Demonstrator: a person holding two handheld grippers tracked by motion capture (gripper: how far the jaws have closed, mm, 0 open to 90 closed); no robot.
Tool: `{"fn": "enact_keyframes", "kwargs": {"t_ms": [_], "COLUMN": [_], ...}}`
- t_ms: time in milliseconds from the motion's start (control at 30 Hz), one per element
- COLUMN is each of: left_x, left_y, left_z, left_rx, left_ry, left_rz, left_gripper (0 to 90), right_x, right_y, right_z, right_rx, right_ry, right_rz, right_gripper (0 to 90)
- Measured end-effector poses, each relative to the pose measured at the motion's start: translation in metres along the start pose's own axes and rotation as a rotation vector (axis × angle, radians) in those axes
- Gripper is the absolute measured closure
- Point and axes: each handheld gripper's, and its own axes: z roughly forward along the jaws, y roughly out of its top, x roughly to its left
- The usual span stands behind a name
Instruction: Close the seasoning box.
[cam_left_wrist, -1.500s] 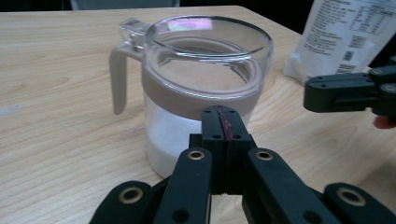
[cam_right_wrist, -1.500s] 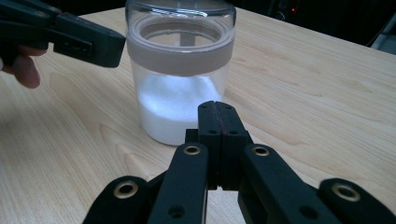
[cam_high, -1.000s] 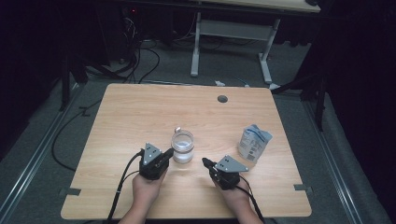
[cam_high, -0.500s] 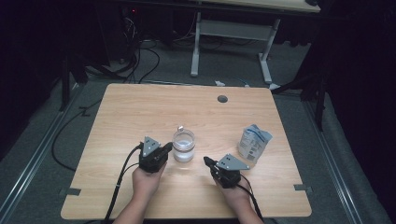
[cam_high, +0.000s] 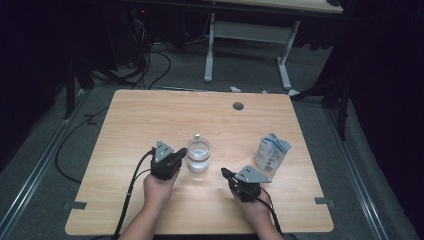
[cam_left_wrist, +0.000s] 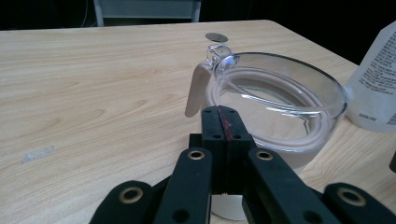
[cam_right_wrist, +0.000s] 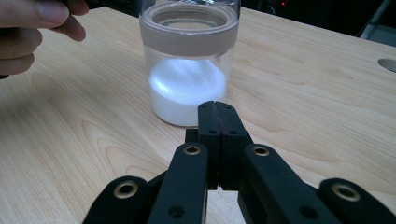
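1. Fingers on both grippers are clenched together with nothing between them: the left gripper (cam_high: 176, 156) has its closed tips right at the near rim of the jar, and the right gripper (cam_high: 226, 173) points at the jar from a little way off, not touching it.
2. Largest thing is the wooden counter (cam_high: 150, 115), with a round grommet hole (cam_high: 238, 106) near its far edge.
3. Next comes the white pouch with blue print (cam_high: 271, 152), standing near the counter's right side, well apart from the jar and untouched.
4. Then the clear glass jar (cam_high: 199, 154), upright near the middle of the counter, between the two grippers. Its mouth (cam_left_wrist: 275, 93) is open, with no lid over it, and a layer of white powder (cam_right_wrist: 188, 84) sits in the bottom.
5. Smallest is the wire clasp fitting (cam_left_wrist: 218, 50) on the jar's far rim.
6. Judged from this layout, the work is at its start: neither gripper holds anything, the pouch has not been picked up, and the jar is only partly filled. Likely left to do: open the fingers, steady the jar, take the pouch.
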Motion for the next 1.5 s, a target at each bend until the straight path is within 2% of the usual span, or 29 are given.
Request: {"fn": "enact_keyframes", "kwargs": {"t_ms": [267, 533, 600, 700, 833, 900, 933, 967, 1000, 1033, 1100, 1167, 1200, 1267, 1333, 1400, 1500], "left_x": [0.004, 0.006, 0.005, 0.008, 0.016, 0.021, 0.026, 0.028, 0.034, 0.038, 0.046, 0.054, 0.056, 0.061, 0.062, 0.064, 0.065], "left_y": [0.002, 0.006, 0.006, 0.003, -0.012, -0.020, -0.027, -0.030, -0.038, -0.042, -0.053, -0.073, -0.077, -0.079, -0.077, -0.075, -0.076], "left_z": [0.006, 0.012, 0.013, 0.011, -0.007, -0.019, -0.032, -0.037, -0.050, -0.056, -0.071, -0.092, -0.098, -0.108, -0.114, -0.115, -0.111], "left_rx": [-0.007, -0.011, -0.011, -0.005, 0.015, 0.019, 0.023, 0.029, 0.046, 0.062, 0.095, 0.109, 0.108, 0.105, 0.073, 0.061, 0.081], "left_ry": [-0.012, -0.020, -0.016, 0.006, 0.044, 0.057, 0.064, 0.064, 0.061, 0.054, 0.059, 0.108, 0.113, 0.094, 0.104, 0.101, 0.102], "left_rz": [-0.005, 0.013, 0.024, 0.018, 0.041, 0.055, 0.072, 0.075, 0.086, 0.086, 0.097, 0.132, 0.122, 0.087, 0.078, 0.062, 0.068], "left_gripper": [90.0, 90.0, 90.0, 88.7, 84.9, 82.1, 79.7, 74.4, 69.9, 60.2, 52.8, 47.4, 47.2, 46.3, 45.7, 45.6, 45.3], "right_x": [0.000, -0.002, -0.002, -0.002, -0.004, -0.006, -0.006, -0.008, -0.009, -0.011, -0.013, -0.016, -0.017, -0.020, -0.023, -0.025, -0.026], "right_y": [-0.001, -0.003, -0.002, -0.002, -0.003, -0.004, -0.004, -0.005, -0.005, -0.006, -0.007, -0.008, -0.010, -0.011, -0.012, -0.013, -0.014], "right_z": [0.001, 0.000, 0.000, -0.001, -0.003, -0.005, -0.005, -0.006, -0.006, -0.007, -0.008, -0.010, -0.011, -0.012, -0.012, -0.012, -0.011], "right_rx": [0.005, 0.007, 0.006, 0.007, 0.002, 0.005, 0.002, 0.005, 0.003, 0.005, 0.005, 0.006, 0.008, 0.016, 0.018, 0.020, 0.024], "right_ry": [-0.002, -0.009, -0.011, -0.015, -0.015, -0.022, -0.021, -0.025, -0.028, -0.034, -0.042, -0.057, -0.067, -0.080, -0.089, -0.096, -0.106], "right_rz": [-0.005, 0.001, -0.003, -0.011, -0.003, -0.007, -0.005, -0.002, 0.000, 0.008, 0.016, 0.024, 0.028, 0.034, 0.041, 0.047, 0.046], "right_gripper": [90.0, 90.0, 90.0, 90.0, 90.0, 90.0, 90.0, 90.0, 90.0, 89.9, 89.8, 88.2, 87.8, 87.2, 87.1, 87.0, 86.8]}}
